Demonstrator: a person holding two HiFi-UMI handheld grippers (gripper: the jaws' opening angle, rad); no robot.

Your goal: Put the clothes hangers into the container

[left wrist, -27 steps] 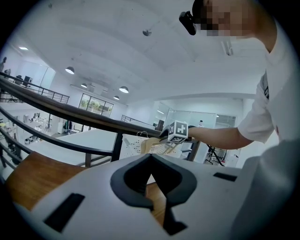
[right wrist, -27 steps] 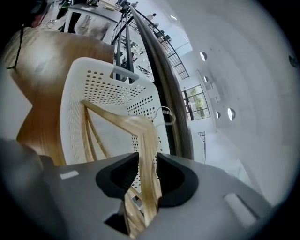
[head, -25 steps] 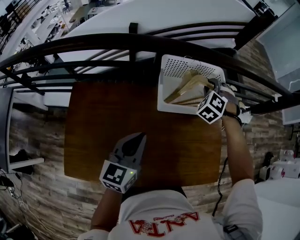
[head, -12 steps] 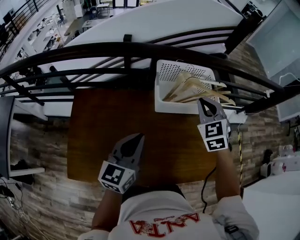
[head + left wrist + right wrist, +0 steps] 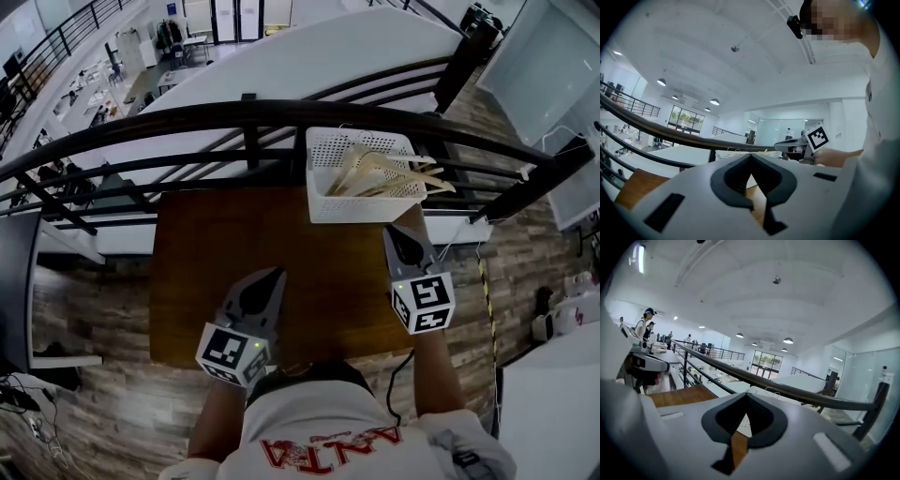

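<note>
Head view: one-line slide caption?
Wooden hangers in the white basket; left gripper and right gripper, shut and empty, over the brown table.

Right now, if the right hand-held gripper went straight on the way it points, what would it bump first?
Most likely the near wall of the white container, which holds the wooden hangers. The right hand-held gripper points at it, though depth is hard to judge.

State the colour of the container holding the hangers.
The container is white, with perforated walls; the head view shows it best.
</note>
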